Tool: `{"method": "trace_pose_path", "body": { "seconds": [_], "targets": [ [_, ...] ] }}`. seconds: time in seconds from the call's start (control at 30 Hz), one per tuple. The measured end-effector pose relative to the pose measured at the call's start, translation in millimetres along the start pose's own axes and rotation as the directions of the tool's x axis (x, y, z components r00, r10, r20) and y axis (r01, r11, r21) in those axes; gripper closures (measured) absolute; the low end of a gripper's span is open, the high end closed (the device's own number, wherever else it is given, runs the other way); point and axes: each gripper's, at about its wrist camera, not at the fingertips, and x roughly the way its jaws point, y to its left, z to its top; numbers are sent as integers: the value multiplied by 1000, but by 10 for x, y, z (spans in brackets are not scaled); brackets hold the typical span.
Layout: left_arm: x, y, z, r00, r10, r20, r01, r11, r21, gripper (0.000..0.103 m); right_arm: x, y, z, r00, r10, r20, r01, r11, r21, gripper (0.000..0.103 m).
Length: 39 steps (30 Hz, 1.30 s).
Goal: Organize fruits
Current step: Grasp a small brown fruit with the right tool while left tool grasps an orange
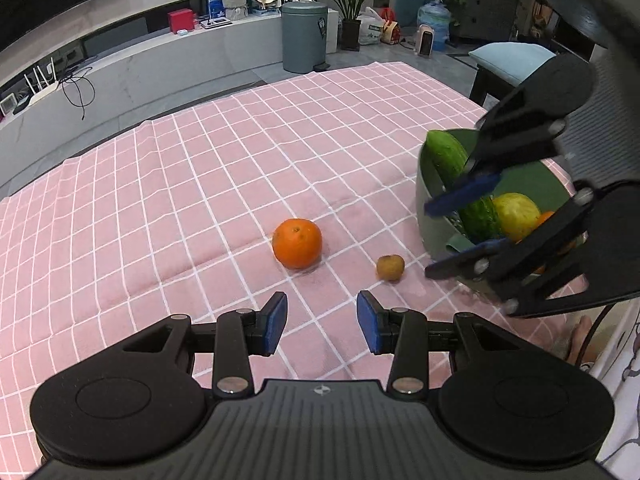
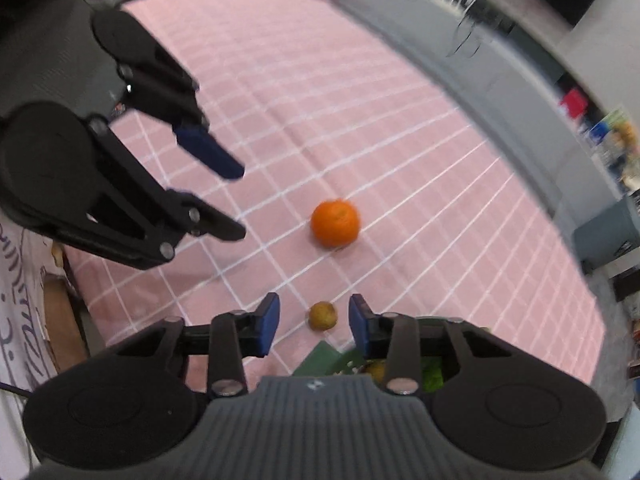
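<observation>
Pink checked cloth [image 1: 224, 184] covers the table, and its far edge runs in front of a grey counter [image 1: 132, 68] with a lidded bin [image 1: 304, 36] standing on the floor beyond. Most of the cloth is bare, with wide room to the left of and behind the fruit. An orange [image 1: 297, 243] sits near the middle, and a small brownish fruit [image 1: 390, 267] lies just beside it to the right, apart from it. At the table's right edge stands a green bowl [image 1: 428, 200] holding two cucumbers [image 1: 448, 156], one leaning up against the rim, a yellow-green fruit [image 1: 516, 216] and something orange mostly hidden behind the right gripper [image 1: 464, 232].

That right gripper hovers over the bowl's near side with its jaws spread and nothing between them; in its own view the small fruit [image 2: 322, 315] shows between its blue pads [image 2: 267, 320], lying below on the cloth. The left gripper [image 1: 322, 322] hangs low over the cloth in front of the orange, released and empty.

The right wrist view is blurred, and only a strip of the bowl [image 2: 320, 360] shows there, so its contents are hard to make out.
</observation>
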Motion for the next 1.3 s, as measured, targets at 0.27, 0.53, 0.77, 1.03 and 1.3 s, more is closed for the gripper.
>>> {"method": "trace_pose_path", "body": {
  "seconds": [0.27,0.53,0.77,1.03,1.3],
  "targets": [
    [187,169,28,1000,-22,17,22,1000,-7,55,542,-51,179,981,62,-186,-69,997,-33,76],
    [411,299,41,998,-56,20,56,998,-35,53,847,-87,249,958,61,-280,-81,995,-62,83],
    [601,375,59,998,-59,27,60,996,-60,42,952,-152,240,950,74,-302,-92,995,-46,85],
    [794,347,154,997,-73,24,75,994,-74,31,950,-192,264,951,92,-297,-104,994,-24,85],
    [975,332,192,999,-41,5,41,995,-94,32,917,-244,238,955,94,-281,-98,995,-1,85]
  ]
}}
